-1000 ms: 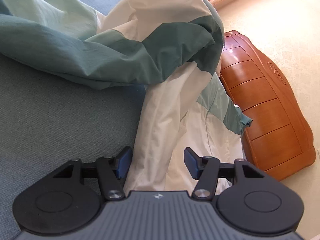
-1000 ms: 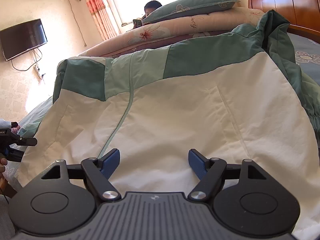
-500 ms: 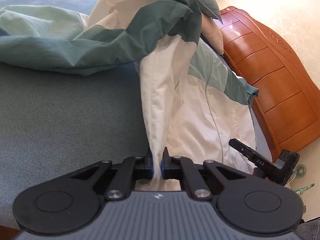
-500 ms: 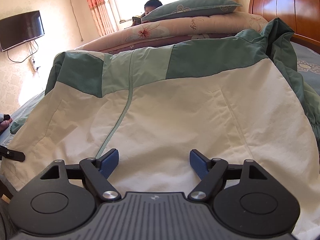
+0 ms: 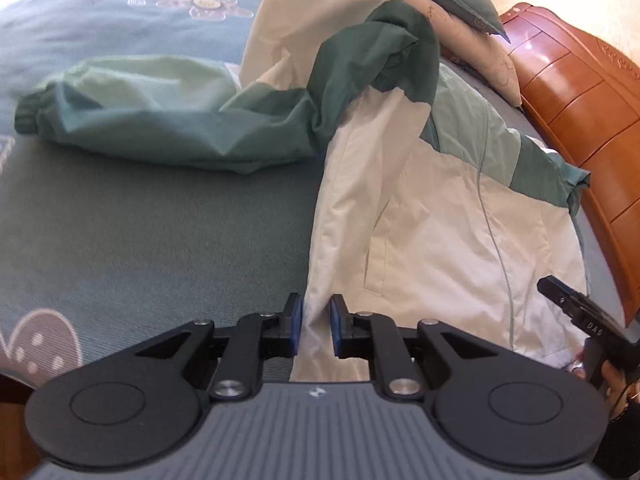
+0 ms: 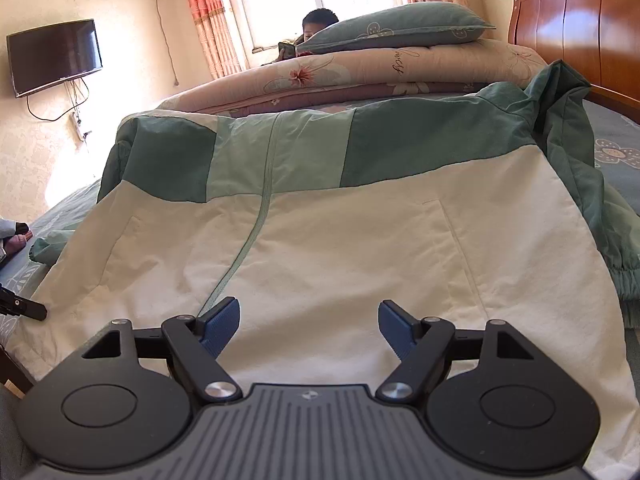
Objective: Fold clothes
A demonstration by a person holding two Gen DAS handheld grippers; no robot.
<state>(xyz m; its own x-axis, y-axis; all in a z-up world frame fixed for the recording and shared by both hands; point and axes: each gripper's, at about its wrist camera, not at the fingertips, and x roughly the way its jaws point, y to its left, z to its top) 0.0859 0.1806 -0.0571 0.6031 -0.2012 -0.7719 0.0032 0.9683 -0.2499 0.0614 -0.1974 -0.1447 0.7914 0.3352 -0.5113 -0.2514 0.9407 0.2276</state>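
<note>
- One jacket, white below and green across the shoulders, lies spread on the bed directly ahead of both grippers.
- The left gripper has the jacket's white side edge running up between its pads. Its jaws are opening from a narrow gap, and a sliver of space shows beside one pad, so the pinch looks loose rather than firm.
- That edge is raised off the bed in a ridge leading away from the left gripper, probably so the side panel can be carried over the body for a fold.
- The right gripper stands wide open and holds nothing. The white front panel and the zip line lie just beyond its tips, likely so it can pin or take the hem.
- One sleeve trails out flat, far ahead and to the left of the left gripper, not yet folded in. A second cuff hangs off to the right of the right gripper.
- Beyond the jacket there is one pillow on top of a stack of folded quilts.
</note>
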